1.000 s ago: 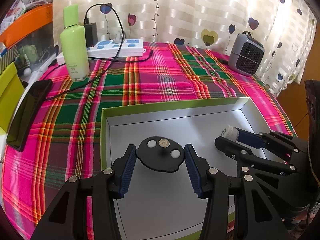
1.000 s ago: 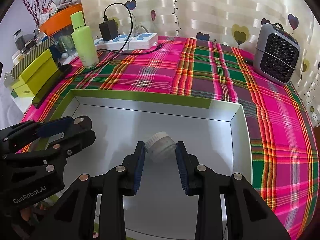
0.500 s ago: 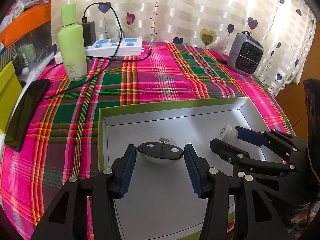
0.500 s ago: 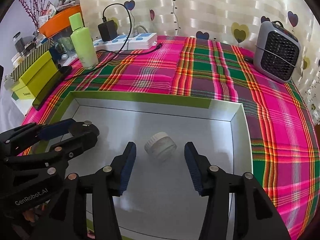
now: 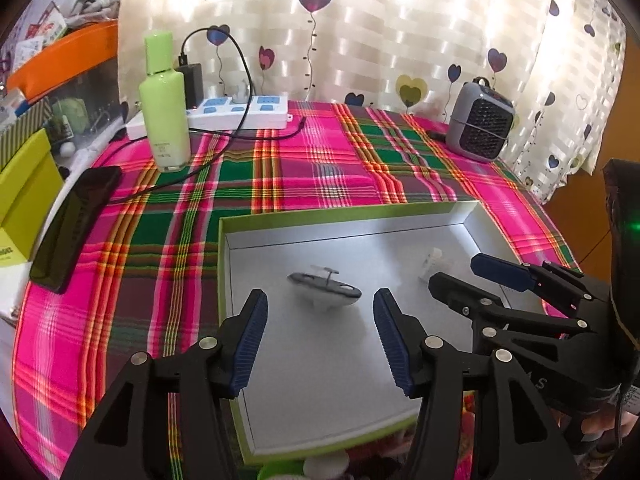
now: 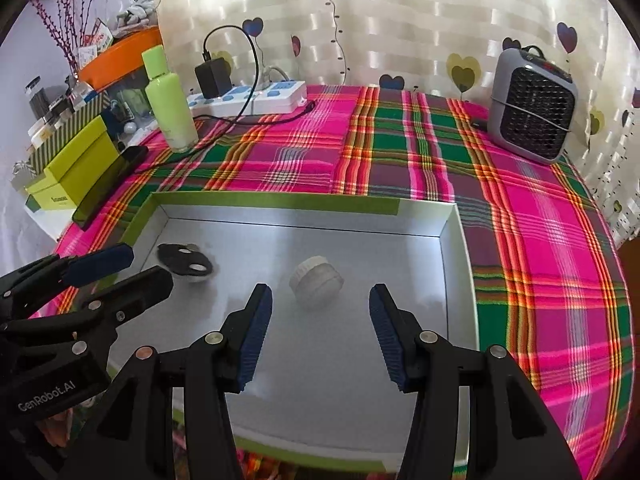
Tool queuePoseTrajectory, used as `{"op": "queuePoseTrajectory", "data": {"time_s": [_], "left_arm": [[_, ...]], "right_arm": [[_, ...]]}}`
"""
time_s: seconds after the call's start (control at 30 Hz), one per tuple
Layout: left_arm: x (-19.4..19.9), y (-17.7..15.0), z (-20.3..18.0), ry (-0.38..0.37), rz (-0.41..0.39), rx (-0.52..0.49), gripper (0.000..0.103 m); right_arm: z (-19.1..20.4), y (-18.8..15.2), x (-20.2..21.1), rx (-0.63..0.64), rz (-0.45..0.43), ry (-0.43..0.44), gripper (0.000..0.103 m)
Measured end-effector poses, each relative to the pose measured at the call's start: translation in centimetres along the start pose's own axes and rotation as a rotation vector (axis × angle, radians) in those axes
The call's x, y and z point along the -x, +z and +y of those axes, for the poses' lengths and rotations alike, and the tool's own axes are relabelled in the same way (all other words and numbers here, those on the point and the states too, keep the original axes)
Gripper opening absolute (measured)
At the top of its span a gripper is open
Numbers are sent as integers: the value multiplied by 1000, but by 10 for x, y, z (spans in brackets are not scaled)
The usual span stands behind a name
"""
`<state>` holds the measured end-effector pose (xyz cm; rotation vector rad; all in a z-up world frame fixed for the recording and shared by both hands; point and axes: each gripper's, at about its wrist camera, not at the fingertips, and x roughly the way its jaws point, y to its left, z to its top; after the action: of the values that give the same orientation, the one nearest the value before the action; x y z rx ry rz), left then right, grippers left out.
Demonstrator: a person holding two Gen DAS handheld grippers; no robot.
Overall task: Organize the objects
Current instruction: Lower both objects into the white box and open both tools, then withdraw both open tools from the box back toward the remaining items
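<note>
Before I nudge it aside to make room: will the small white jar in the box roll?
Probably: the white jar lies on its side, round body on the smooth box floor. It looks small and likely light. The ribbed cap may steer it in a curve.

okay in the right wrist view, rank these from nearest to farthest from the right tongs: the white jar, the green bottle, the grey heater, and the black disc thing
1. White jar: inside the box, just ahead of the right tongs.
2. Black disc: in the box, ahead to the left.
3. Grey heater at far right and green bottle at far left: both at the back of the table, too close to call.
</note>
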<state>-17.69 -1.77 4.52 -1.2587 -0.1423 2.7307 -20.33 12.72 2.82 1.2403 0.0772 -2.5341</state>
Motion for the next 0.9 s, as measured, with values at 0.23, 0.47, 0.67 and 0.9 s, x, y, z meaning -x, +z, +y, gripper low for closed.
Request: {"op": "queuePoseTrajectory", "data": {"time_s": [0.23,0.47,0.67,0.9], "left_arm": [[29,-14,0,11,-44,-1,55],[54,-28,7,0,-68,14,55],[68,-45,11,-20,-74,25,55],[77,-64,6,-40,-55,-9,55]], "right_arm": [[3,-11,29,-21,-45,9,52],[6,-25,54,-30,-74,8,52],[8,-43,73,-27,-94,-8,52],[7,-62,88,-30,-98,-18,52]]}}
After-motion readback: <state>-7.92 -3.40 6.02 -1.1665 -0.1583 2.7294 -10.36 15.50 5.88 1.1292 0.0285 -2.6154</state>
